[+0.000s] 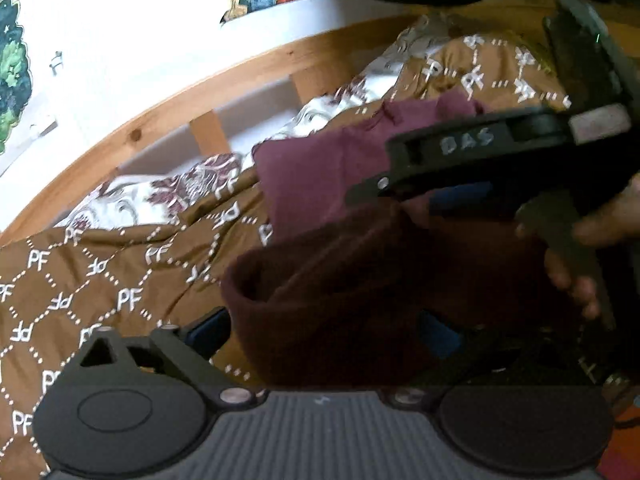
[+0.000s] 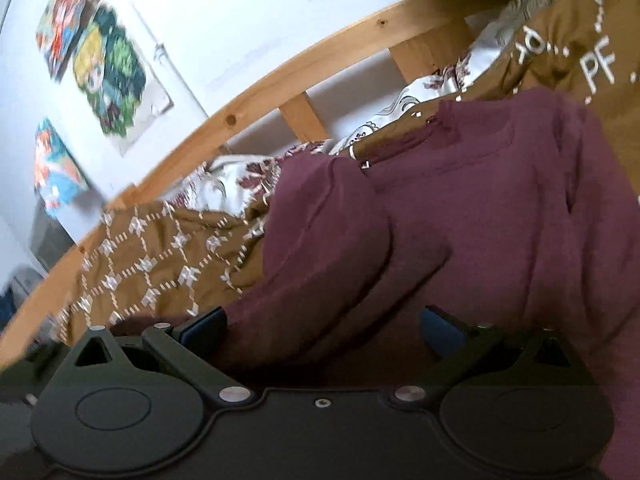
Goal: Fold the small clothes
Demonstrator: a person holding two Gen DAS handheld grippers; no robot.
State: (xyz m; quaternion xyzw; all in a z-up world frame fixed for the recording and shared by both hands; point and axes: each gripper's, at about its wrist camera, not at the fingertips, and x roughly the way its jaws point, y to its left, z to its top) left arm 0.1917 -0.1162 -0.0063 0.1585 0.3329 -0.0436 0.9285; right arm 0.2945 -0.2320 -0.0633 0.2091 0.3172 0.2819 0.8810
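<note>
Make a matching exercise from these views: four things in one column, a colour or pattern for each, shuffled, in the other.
Things:
1. garment
2. bedspread
3. bed rail
4. pillowcase

Colour or pattern:
A. pale wood
B. white with maroon floral print
C. plain maroon
D. brown with white PF letters

Pairs: 1-C, 2-D, 3-A, 4-B

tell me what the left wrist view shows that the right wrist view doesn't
Only the left wrist view shows the right gripper from outside, a hand on its handle, and a dark fold of the maroon garment hanging. Only the right wrist view shows the garment's neckline. Both share the brown patterned bedcover and the wooden bed rail.
</note>
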